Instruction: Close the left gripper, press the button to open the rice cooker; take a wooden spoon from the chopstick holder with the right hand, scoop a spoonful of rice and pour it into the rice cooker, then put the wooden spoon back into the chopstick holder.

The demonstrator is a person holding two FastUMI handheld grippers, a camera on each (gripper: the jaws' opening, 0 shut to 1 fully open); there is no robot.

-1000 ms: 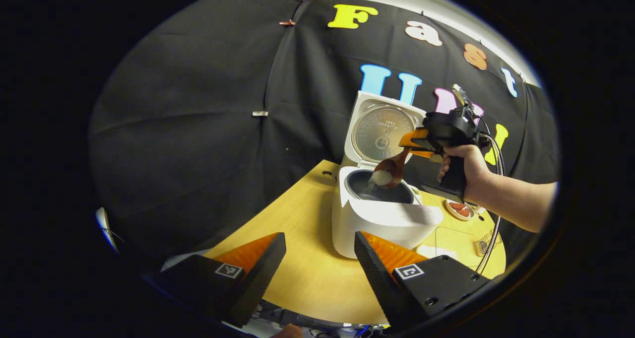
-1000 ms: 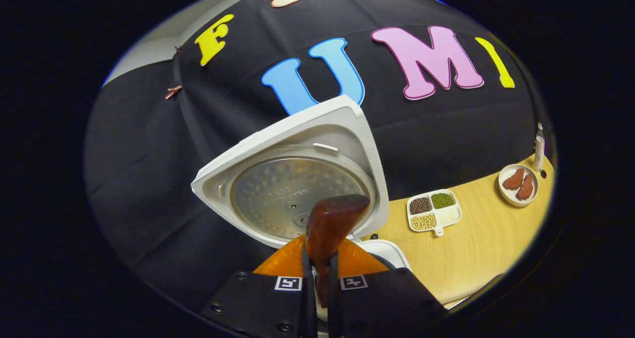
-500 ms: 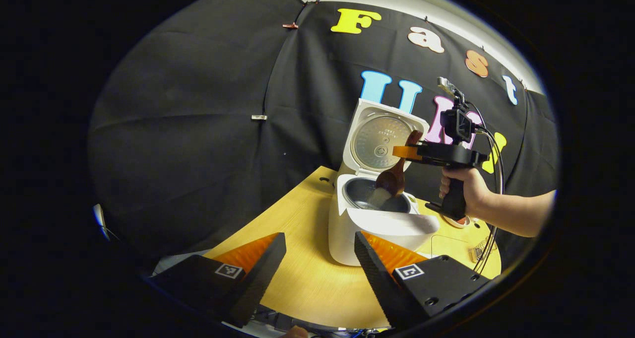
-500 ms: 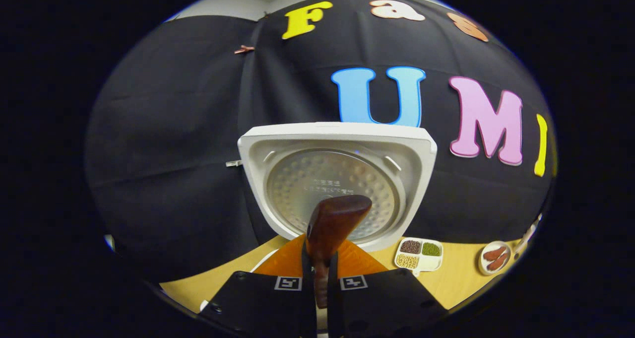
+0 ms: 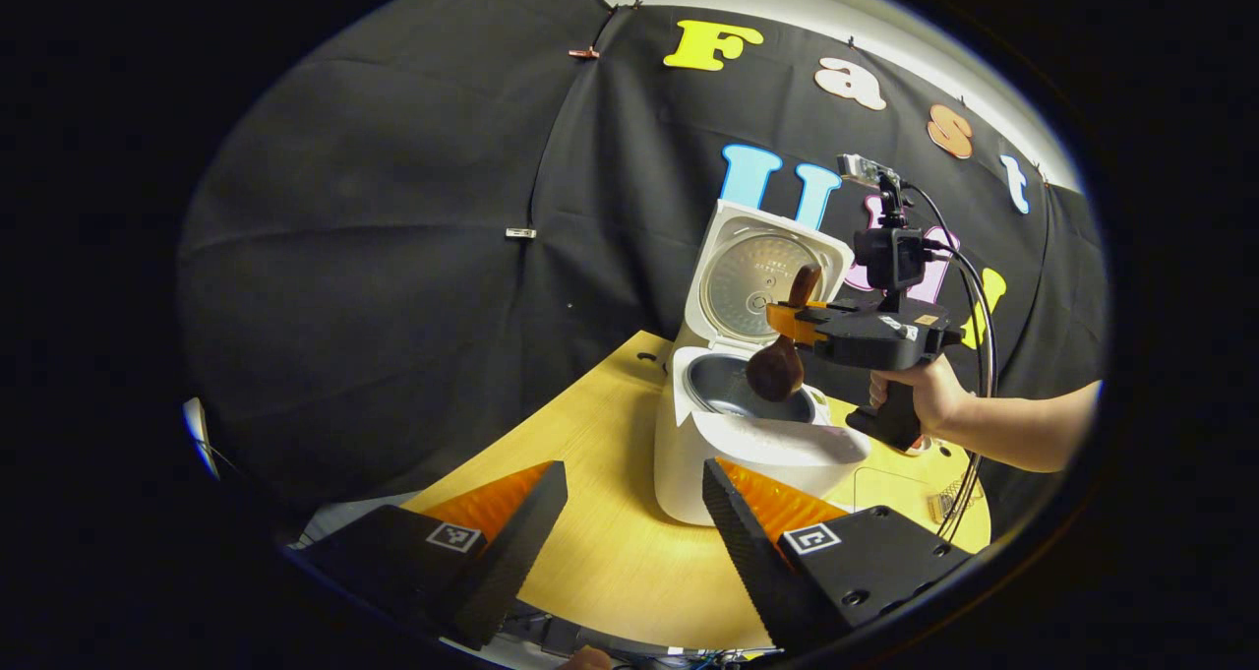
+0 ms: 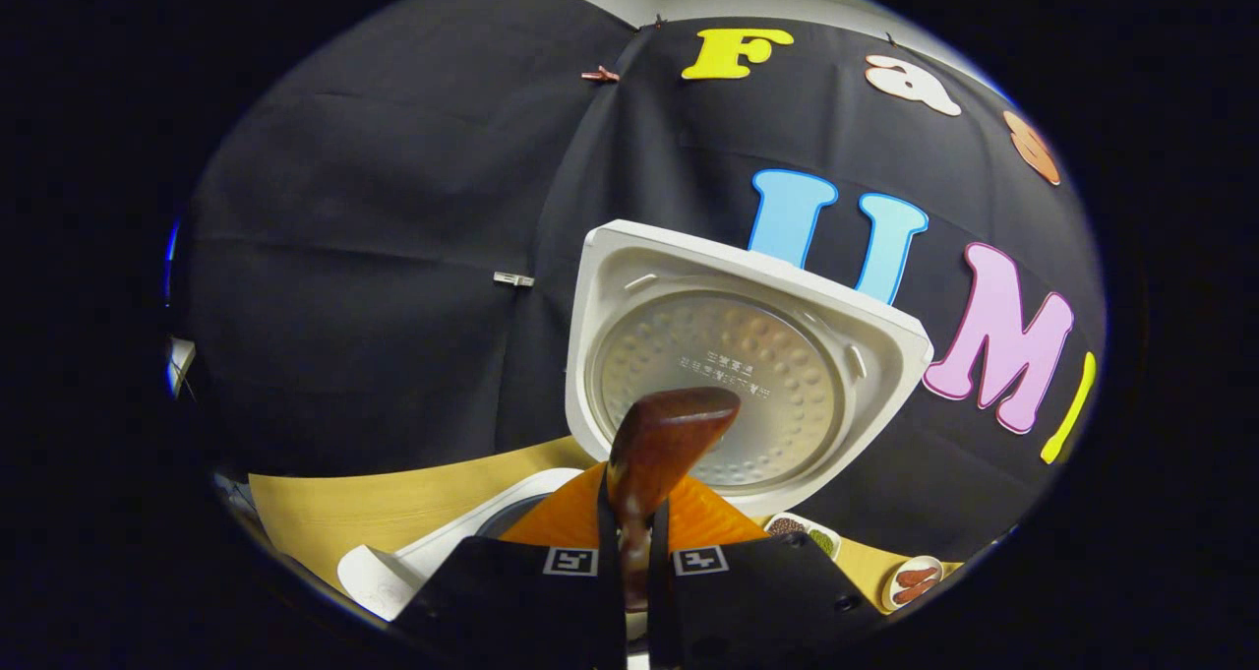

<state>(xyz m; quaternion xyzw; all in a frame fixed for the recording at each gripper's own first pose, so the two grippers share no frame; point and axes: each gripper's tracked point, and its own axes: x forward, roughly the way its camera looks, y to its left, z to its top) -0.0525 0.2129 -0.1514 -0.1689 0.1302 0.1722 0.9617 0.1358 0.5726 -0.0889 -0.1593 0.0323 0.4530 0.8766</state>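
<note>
Right gripper (image 6: 629,562) is clamped tight on the dark brown wooden spoon (image 5: 777,367), bowl tipped over the open white rice cooker (image 5: 738,434)'s pot (left gripper (image 5: 629,522) spread apart, idle), so I'd lift straight up clear of the rim before swinging toward the holder.

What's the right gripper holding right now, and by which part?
The wooden spoon, clamped by its handle, bowl hanging over the open rice cooker.

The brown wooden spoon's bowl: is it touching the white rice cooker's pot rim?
Cannot tell. In the left gripper view the brown wooden spoon overlaps the white rice cooker opening, with no visible gap or contact.
</note>
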